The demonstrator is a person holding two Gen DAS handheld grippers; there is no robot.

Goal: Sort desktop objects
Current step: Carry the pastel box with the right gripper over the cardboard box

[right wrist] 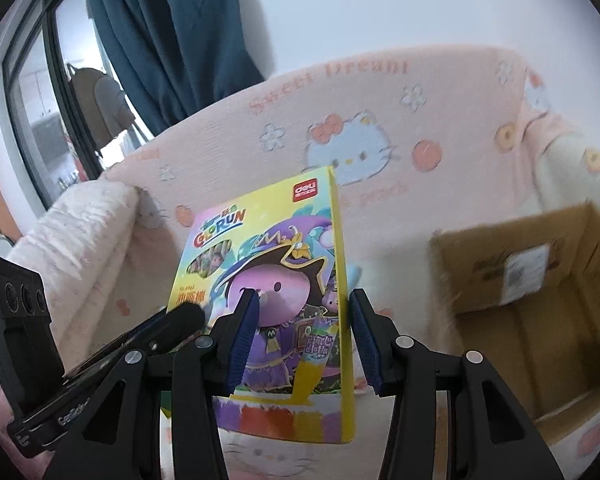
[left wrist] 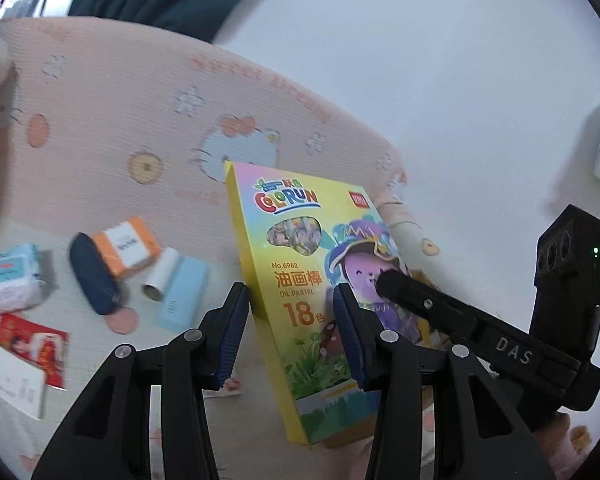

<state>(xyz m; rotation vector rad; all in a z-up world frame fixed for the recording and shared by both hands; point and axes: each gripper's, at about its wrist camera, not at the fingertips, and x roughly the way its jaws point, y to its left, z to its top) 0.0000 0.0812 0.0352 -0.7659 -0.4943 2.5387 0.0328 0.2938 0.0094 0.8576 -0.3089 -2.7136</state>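
A yellow oil pastel box [left wrist: 300, 280] stands upright between both grippers; it also shows in the right wrist view [right wrist: 276, 300]. My left gripper [left wrist: 292, 328] is open, its blue pads on either side of the box's lower part. My right gripper [right wrist: 302, 336] is open around the same box from the other side. The right gripper's black finger [left wrist: 420, 300] reaches against the box front in the left wrist view. The left gripper's finger [right wrist: 172, 320] shows in the right wrist view. I cannot tell if any pad touches the box.
On the pink Hello Kitty cloth [left wrist: 140, 120] lie a dark blue case [left wrist: 92, 276], an orange-white box [left wrist: 126, 246], a light blue box [left wrist: 184, 296], a small roll [left wrist: 162, 276], wipes [left wrist: 12, 276] and cards [left wrist: 32, 344]. An open cardboard box [right wrist: 540, 300] stands at right.
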